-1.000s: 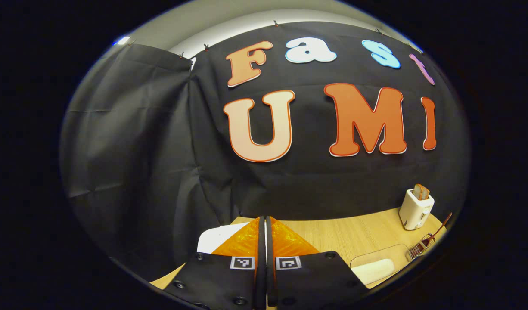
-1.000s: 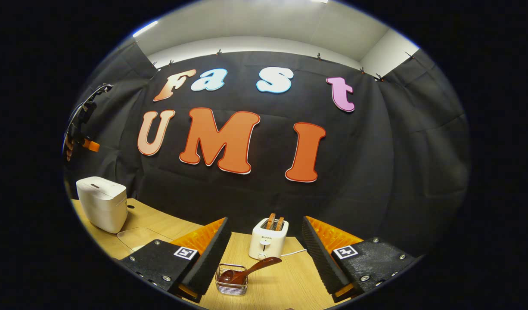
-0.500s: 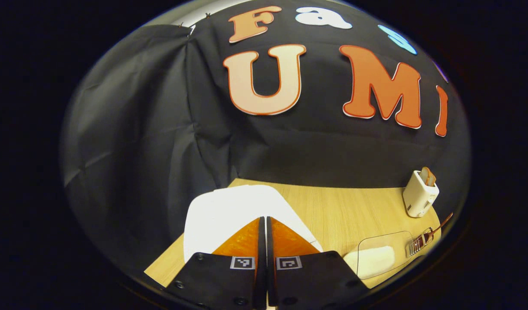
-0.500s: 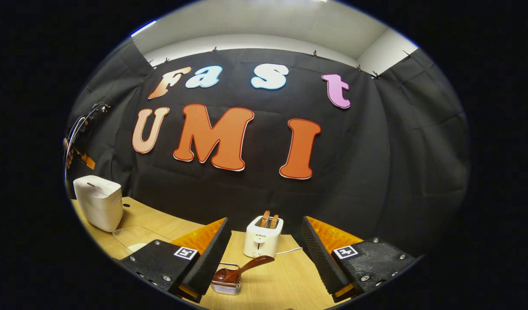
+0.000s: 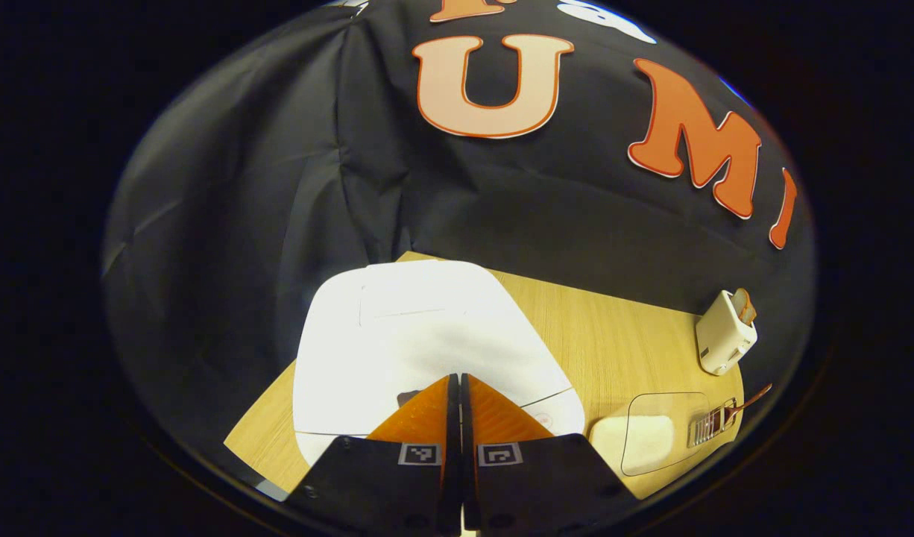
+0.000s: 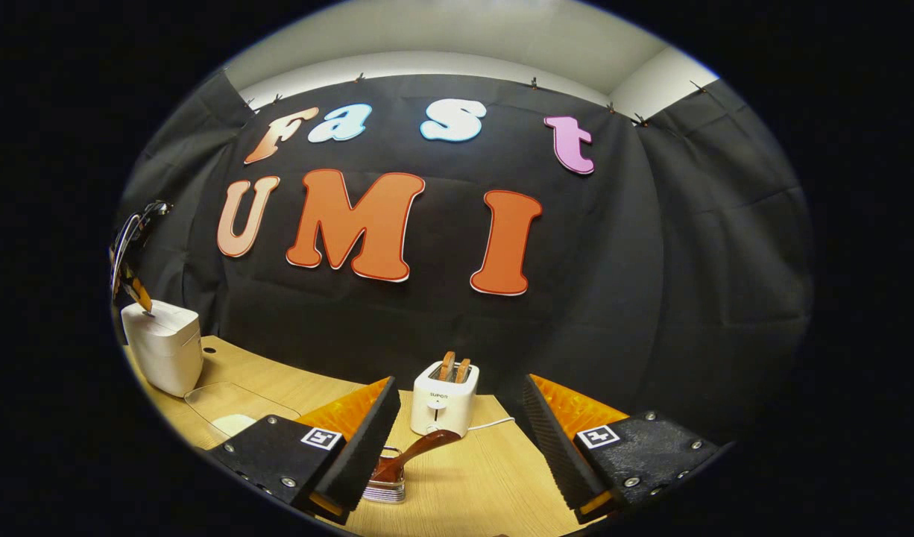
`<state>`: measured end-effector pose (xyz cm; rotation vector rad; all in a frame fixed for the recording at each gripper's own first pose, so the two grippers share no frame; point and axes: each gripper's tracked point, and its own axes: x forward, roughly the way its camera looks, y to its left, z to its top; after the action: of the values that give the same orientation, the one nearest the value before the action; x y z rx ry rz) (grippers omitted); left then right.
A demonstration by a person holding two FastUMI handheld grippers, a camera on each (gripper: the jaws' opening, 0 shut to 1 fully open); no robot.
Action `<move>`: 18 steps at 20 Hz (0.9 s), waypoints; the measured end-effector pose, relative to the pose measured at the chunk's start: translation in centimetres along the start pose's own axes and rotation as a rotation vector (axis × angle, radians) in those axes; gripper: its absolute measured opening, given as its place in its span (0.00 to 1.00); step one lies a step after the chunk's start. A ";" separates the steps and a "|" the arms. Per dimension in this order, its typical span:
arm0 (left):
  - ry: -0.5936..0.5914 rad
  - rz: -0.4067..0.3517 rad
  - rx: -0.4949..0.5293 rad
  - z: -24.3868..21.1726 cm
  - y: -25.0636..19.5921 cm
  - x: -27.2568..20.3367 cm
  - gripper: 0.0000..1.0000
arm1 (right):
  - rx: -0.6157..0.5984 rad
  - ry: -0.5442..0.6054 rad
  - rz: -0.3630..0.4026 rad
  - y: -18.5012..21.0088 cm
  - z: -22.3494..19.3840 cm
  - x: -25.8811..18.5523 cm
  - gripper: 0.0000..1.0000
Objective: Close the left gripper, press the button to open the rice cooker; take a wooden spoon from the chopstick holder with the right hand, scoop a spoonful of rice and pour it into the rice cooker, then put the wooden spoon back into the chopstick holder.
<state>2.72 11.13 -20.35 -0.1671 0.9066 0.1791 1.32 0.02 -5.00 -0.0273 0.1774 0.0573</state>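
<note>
Two pressed-together fingers of the left gripper (image 5: 457,384) are pointing down at the rice cooker (image 5: 420,335) lid, lower centre, ready for pressing its button; the right gripper (image 6: 461,406) is waiting with jaws wide.

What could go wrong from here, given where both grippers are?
1. The shut left gripper is over the rice cooker lid; if its tips land beside the button, the lid may stay shut.
2. The open right gripper has the wooden spoon tilted in the chopstick holder near one finger, so an off-centre close could tip the light holder.
</note>
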 end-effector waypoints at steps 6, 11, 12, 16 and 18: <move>0.019 -0.007 -0.087 -0.7 0.7 0.9 0.04 | -0.008 0.010 -0.010 -0.3 -0.8 -0.1 0.98; -0.059 -0.007 -0.062 1.1 0.7 -0.2 0.04 | 0.010 0.029 -0.016 -0.5 -1.6 -0.1 0.99; -0.107 -0.005 -0.048 2.2 0.7 -0.8 0.04 | 0.010 0.036 -0.017 -0.6 -1.9 0.0 0.99; -0.286 -0.005 -0.036 6.0 -0.3 -4.1 0.04 | 0.015 0.054 -0.021 -0.6 -2.5 0.2 0.99; -0.341 -0.021 -0.025 6.9 -0.6 -5.8 0.04 | 0.023 0.064 -0.010 -0.2 -2.8 0.4 0.99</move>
<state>4.63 11.58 -11.56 -0.1637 0.5636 0.1927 1.24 -0.29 -7.86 -0.0071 0.2419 0.0444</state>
